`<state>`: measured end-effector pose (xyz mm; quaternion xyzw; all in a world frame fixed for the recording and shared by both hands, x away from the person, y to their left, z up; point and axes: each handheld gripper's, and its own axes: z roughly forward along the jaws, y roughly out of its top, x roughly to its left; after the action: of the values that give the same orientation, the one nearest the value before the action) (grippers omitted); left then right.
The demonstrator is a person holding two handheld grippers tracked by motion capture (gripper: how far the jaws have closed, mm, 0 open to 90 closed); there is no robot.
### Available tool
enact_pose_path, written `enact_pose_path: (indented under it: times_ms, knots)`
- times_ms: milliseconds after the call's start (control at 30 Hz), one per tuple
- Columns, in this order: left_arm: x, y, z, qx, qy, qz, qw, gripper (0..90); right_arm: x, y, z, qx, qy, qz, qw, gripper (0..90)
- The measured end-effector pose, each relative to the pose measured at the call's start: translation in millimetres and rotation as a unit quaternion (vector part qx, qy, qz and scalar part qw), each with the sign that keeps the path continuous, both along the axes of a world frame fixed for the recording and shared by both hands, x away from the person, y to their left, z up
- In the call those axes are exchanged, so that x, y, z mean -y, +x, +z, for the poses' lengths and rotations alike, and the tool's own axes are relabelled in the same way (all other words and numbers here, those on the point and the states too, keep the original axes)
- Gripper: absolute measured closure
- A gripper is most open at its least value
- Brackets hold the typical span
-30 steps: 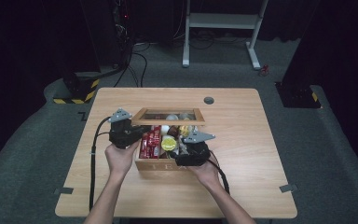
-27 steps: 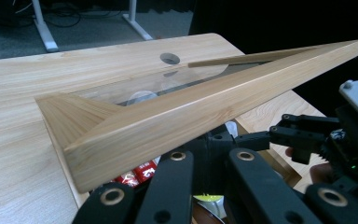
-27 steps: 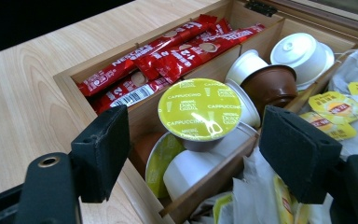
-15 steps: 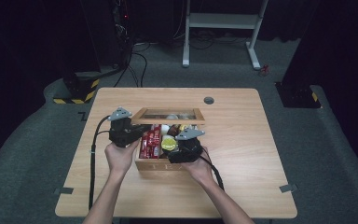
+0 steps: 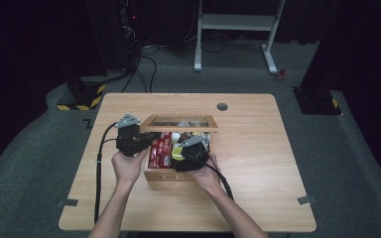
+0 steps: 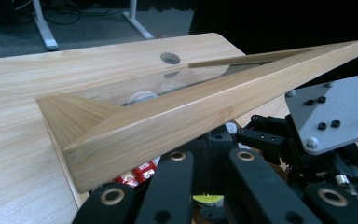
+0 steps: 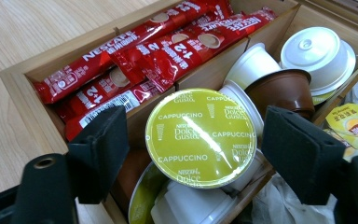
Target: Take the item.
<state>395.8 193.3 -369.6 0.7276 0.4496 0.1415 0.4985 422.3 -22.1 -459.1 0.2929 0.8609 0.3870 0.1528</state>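
Cappuccino capsule (image 7: 200,135) sits foil-up in the middle compartment of the wooden box (image 5: 171,174), near the desk's (image 5: 258,148) centre. Right gripper (image 7: 193,158) straddles it, jaws wide and just closing a bit, pads clear of the rim. Centre on the rim, then squeeze; avoid the red sachets (image 7: 149,60) alongside. Left gripper (image 5: 131,141) is shut by the box's left wall, under the raised lid (image 6: 205,112).
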Motion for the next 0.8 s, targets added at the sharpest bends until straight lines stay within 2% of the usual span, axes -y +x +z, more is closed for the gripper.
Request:
enact_pose_path:
  times_ms: [200, 333, 533, 600, 800]
  knots:
    - [0.1, 0.2, -0.1, 0.000, -0.001, 0.000, 1.0000, 90.0, -2.5, -1.2, -1.4, 0.002, -0.020, 0.000, 0.9998, 32.2]
    - [-0.1, 0.3, -0.6, 0.000, -0.005, -0.003, 1.0000, 90.0, -1.8, -1.5, -1.1, 0.006, -0.020, -0.004, 0.9998, 37.1]
    - [-0.4, 0.2, -0.7, 0.001, -0.001, -0.004, 1.0000, 90.0, -2.0, -2.0, -0.9, 0.008, -0.025, -0.009, 0.9996, 37.8]
    - [-0.3, -0.3, -1.2, 0.001, 0.003, -0.005, 1.0000, 90.0, -1.2, -2.0, -0.6, 0.006, -0.023, -0.008, 0.9997, 37.9]
    - [-0.1, 0.2, -0.8, 0.003, -0.003, -0.002, 1.0000, 90.0, 4.2, -4.6, 2.0, 0.012, -0.005, -0.017, 0.9998, 38.0]
